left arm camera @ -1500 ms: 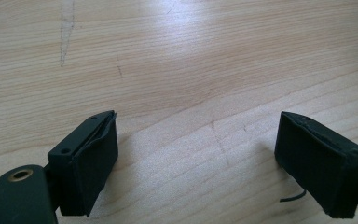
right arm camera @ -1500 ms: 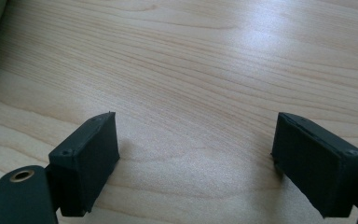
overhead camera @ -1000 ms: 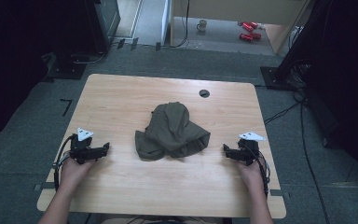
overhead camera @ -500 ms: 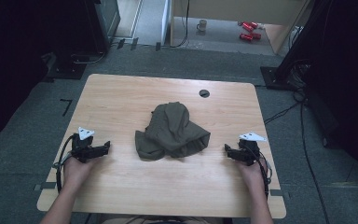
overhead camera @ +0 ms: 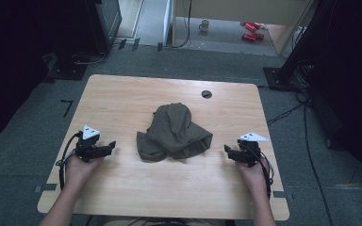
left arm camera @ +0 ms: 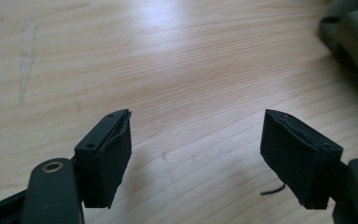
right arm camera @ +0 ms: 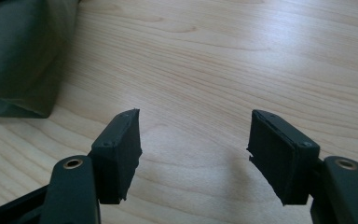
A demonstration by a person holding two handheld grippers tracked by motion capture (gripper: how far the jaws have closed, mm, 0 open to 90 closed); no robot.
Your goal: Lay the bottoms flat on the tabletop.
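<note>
Two grippers rest low over the wooden table (overhead camera: 122, 99), one at each near side of a crumpled olive-green cloth (overhead camera: 174, 134) that lies in the middle of it. In the high view the left gripper (overhead camera: 108, 147) and the right gripper (overhead camera: 228, 150) are small and dark, so the gap between their jaws is hard to read there. The gripper views make it clear: on both the jaws stand apart with only bare wood between them, touching nothing, and they have just been closing a little.

From the left gripper view (left arm camera: 196, 135) the cloth (left arm camera: 354, 37) is cut off by the top right corner, so just a folded edge is seen, well apart from the jaws. From the right gripper view (right arm camera: 193, 140) the cloth (right arm camera: 23, 56) is cut off at the top left, and its nearest corner lies on the table a little far and left of the left jaw.

What kind of garment the cloth is, I cannot tell, because its folds hide the shape. The high view also shows a dark round hole (overhead camera: 206, 94) at the far side of the table, and red cans (overhead camera: 250, 31) on the floor beyond.
</note>
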